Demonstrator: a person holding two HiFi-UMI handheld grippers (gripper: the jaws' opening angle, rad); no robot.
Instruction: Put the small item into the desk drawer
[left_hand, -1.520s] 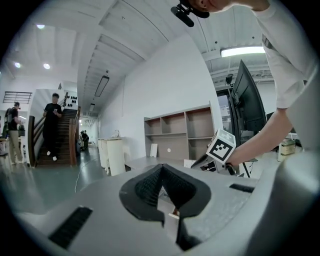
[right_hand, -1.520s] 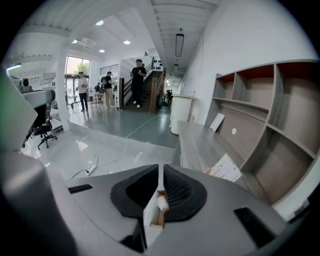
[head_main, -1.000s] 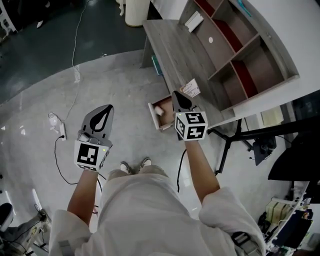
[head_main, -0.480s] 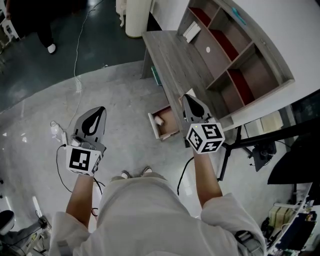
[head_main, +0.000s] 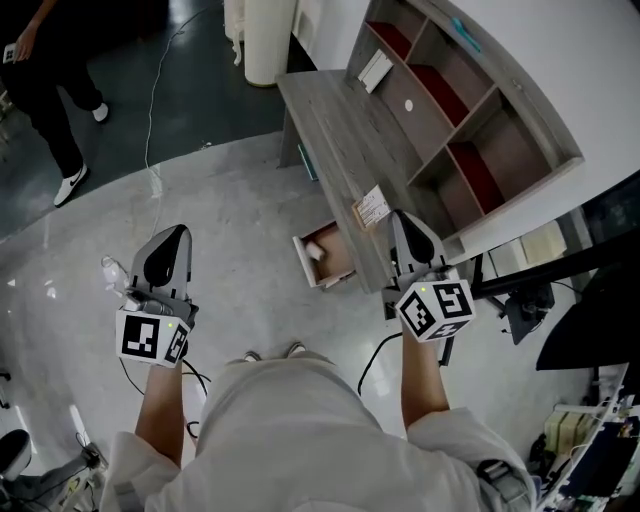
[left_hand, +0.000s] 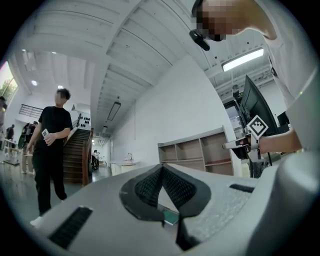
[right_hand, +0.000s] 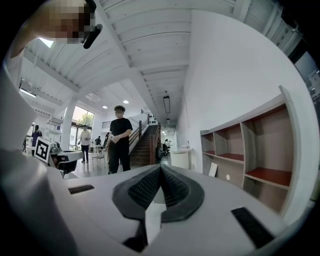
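Small white item (head_main: 316, 251) lies in open pale wooden drawer (head_main: 337, 264) below long grey wood-grain desk (head_main: 335, 110). Left gripper (head_main: 176, 233) over glossy grey floor (head_main: 240, 190), right gripper (head_main: 399, 216) above desk's near end. Both pairs of jaws closed tip to tip, holding nothing. Red-backed grey shelf unit (head_main: 470, 120) on desk. Bystander in black (head_main: 45, 80) at far left.

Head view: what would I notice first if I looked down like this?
Two grey grippers with black-and-white marker cubes fill the foreground, both shut: the left gripper over the shiny floor, the right gripper by the near end of the grey desk. Between them the desk drawer stands open with a small white item inside.
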